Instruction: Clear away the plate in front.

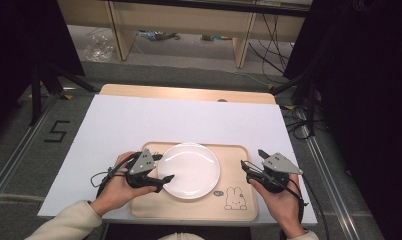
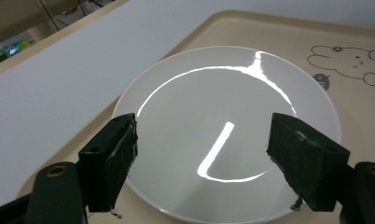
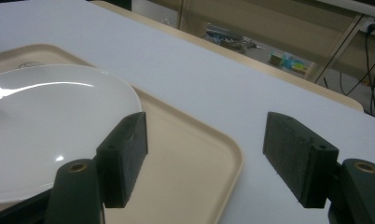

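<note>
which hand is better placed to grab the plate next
Left. The left tongs hang open right over the white plate at its near-left rim, while the right tongs sit open at the tray's right edge, apart from the plate.

Left tool covers the plate's near rim and the frame's bottom edge clips it, the tray's left part and near side run off the right gripper view, and the small mark beside the rabbit is too tiny to read.
</note>
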`<state>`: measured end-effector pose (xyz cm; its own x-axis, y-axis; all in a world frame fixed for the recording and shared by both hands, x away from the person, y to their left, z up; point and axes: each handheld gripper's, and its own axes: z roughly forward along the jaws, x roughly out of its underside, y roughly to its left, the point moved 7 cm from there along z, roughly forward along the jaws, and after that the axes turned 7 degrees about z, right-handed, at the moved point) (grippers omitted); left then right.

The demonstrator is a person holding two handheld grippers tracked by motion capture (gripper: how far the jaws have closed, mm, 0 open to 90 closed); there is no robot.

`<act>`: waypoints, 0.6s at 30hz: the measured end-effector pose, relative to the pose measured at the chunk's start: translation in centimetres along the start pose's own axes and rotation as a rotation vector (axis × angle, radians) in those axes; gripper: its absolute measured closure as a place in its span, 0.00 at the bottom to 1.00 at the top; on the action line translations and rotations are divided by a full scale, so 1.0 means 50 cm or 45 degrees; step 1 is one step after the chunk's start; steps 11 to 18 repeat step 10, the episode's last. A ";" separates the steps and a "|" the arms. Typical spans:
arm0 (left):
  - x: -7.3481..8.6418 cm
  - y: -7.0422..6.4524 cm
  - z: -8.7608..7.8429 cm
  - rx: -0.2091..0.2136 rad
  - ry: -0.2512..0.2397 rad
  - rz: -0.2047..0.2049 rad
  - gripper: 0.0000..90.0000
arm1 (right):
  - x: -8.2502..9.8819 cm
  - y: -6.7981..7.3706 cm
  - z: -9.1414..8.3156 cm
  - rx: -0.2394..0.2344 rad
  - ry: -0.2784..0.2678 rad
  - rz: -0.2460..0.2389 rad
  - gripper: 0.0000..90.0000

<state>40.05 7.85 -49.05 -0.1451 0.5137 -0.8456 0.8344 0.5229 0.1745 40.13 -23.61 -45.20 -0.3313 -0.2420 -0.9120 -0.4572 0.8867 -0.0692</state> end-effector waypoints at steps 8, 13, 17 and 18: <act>0.021 0.011 0.006 0.030 0.100 -0.048 0.27 | 0.002 0.000 0.000 -0.002 0.005 0.004 0.35; 0.025 0.012 0.011 0.035 0.109 -0.054 0.28 | 0.002 0.000 -0.001 -0.002 0.005 0.003 0.35; 0.025 0.012 0.011 0.035 0.109 -0.054 0.28 | 0.002 0.000 -0.001 -0.002 0.005 0.003 0.35; 0.025 0.012 0.011 0.035 0.109 -0.054 0.28 | 0.002 0.000 -0.001 -0.002 0.005 0.003 0.35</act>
